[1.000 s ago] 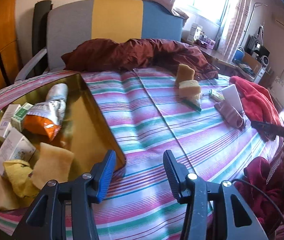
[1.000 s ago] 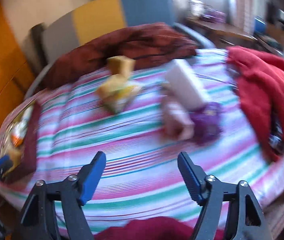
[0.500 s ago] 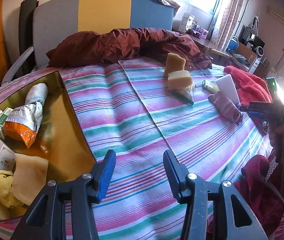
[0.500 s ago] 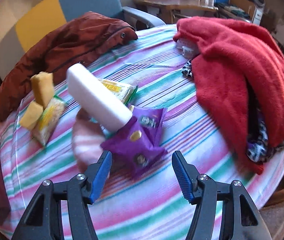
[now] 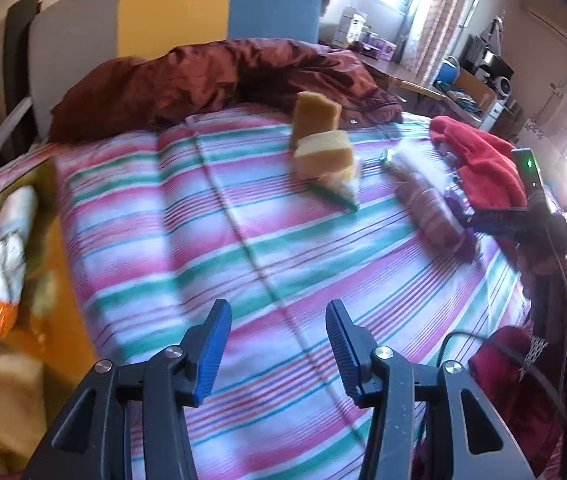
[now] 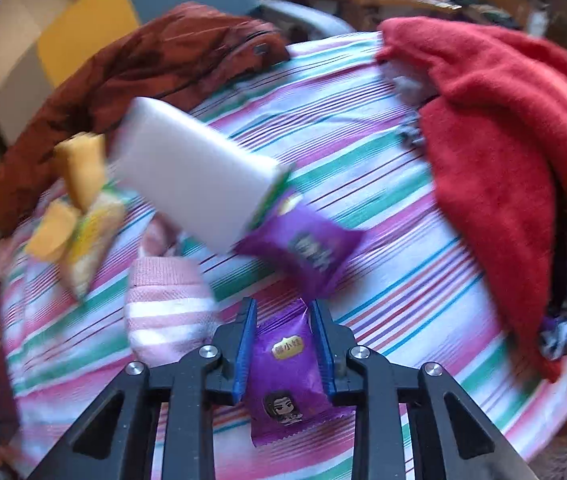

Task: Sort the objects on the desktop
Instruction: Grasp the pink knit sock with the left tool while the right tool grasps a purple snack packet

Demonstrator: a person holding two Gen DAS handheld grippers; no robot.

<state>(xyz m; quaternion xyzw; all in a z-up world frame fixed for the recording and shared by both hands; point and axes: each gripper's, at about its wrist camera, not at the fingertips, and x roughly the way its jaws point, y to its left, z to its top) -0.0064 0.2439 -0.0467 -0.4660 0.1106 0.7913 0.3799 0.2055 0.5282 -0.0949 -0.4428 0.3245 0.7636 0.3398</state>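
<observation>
The right hand-held gripper is clamping a purple snack packet between its blue pads — its jaws have just been closing, and the packet is now pinched at its sides, at the near right part of the striped worktop. So the step in hand is the pick-up of one item for sorting. A second purple packet, a white block and a pink striped sock are lying just beyond it. The left hand-held gripper is hanging over the near edge with its jaws apart and nothing between them. The yellow tray, already holding packets and sponges, is sitting at the left edge — the next move probably calls for lifting the packet clear and carrying it across to that tray without loosening the pinch.
</observation>
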